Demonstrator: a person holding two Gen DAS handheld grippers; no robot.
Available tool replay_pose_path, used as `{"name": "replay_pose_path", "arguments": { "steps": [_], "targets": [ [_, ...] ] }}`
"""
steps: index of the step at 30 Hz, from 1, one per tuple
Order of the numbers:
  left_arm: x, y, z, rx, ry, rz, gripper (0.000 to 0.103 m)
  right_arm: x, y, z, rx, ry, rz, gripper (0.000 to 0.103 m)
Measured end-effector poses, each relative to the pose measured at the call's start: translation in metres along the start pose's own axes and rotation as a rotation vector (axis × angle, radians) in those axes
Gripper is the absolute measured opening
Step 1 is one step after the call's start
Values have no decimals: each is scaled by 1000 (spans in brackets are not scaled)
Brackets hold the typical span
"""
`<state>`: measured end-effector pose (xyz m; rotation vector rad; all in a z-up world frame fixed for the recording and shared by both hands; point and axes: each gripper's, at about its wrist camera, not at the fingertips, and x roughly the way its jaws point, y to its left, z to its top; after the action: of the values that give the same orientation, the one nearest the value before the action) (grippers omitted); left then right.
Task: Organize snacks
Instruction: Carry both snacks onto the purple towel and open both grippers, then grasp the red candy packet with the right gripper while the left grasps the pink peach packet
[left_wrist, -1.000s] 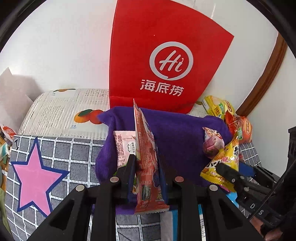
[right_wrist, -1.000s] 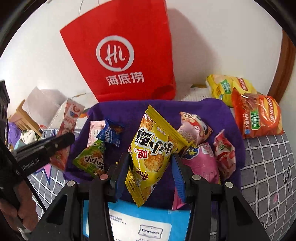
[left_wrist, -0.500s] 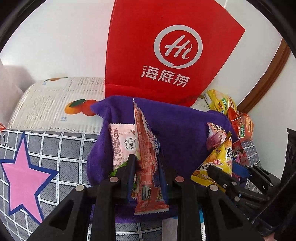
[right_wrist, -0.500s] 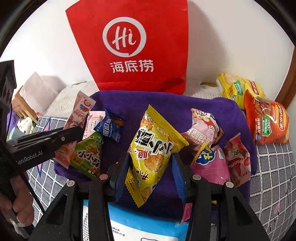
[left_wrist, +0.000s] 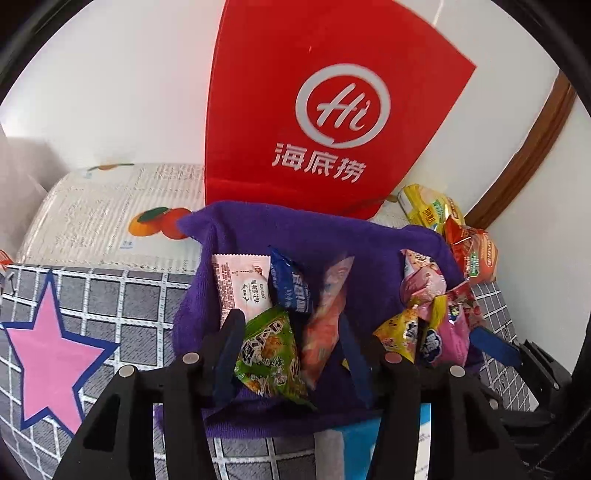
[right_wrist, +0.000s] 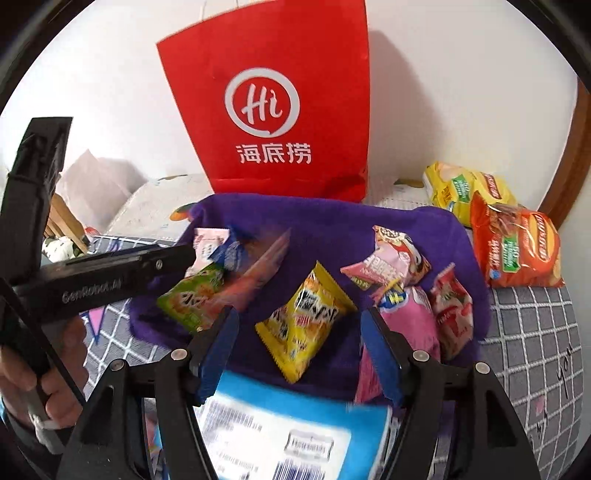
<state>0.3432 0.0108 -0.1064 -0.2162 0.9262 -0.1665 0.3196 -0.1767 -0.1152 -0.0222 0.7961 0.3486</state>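
Observation:
A purple cloth (left_wrist: 317, 243) (right_wrist: 332, 229) holds several snack packets. My left gripper (left_wrist: 290, 328) is open; the orange-red packet (left_wrist: 325, 314) lies blurred between its fingers, beside a green packet (left_wrist: 267, 350), a pale pink packet (left_wrist: 242, 280) and a blue one (left_wrist: 291, 284). My right gripper (right_wrist: 299, 325) is open; the yellow packet (right_wrist: 304, 325) lies on the cloth between its fingers. Pink packets (right_wrist: 391, 262) and a red one (right_wrist: 452, 306) lie at the right. The left gripper's body (right_wrist: 110, 273) shows in the right wrist view.
A red paper bag (left_wrist: 314, 110) (right_wrist: 280, 103) stands against the wall behind the cloth. Yellow (right_wrist: 465, 188) and orange (right_wrist: 517, 247) chip bags lie at the right. A blue-white package (right_wrist: 291, 432) lies in front. A checked cover with a pink star (left_wrist: 51, 354) is at the left.
Both grippers have opened. The orange-red packet has dropped from the left gripper onto the cloth, and the yellow packet has dropped from the right gripper.

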Motion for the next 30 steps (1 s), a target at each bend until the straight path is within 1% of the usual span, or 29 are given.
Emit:
{"name": "replay_pose_path", "arguments": {
  "steps": [6, 10, 13, 22, 30],
  "targets": [
    [-30, -1, -10, 10, -23, 6, 51, -37, 9, -23, 18, -18, 13, 68],
    [-50, -2, -22, 20, -34, 28, 51, -60, 17, -48, 38, -12, 31, 68],
    [-62, -3, -33, 27, -39, 46, 52, -68, 22, -69, 48, 4, 44, 68],
    [-87, 4, -68, 27, -43, 72, 52, -70, 45, -130, 78, 72, 85, 68],
    [-94, 12, -98, 43, -28, 84, 52, -62, 68, -168, 130, 120, 95, 65]
  ]
}}
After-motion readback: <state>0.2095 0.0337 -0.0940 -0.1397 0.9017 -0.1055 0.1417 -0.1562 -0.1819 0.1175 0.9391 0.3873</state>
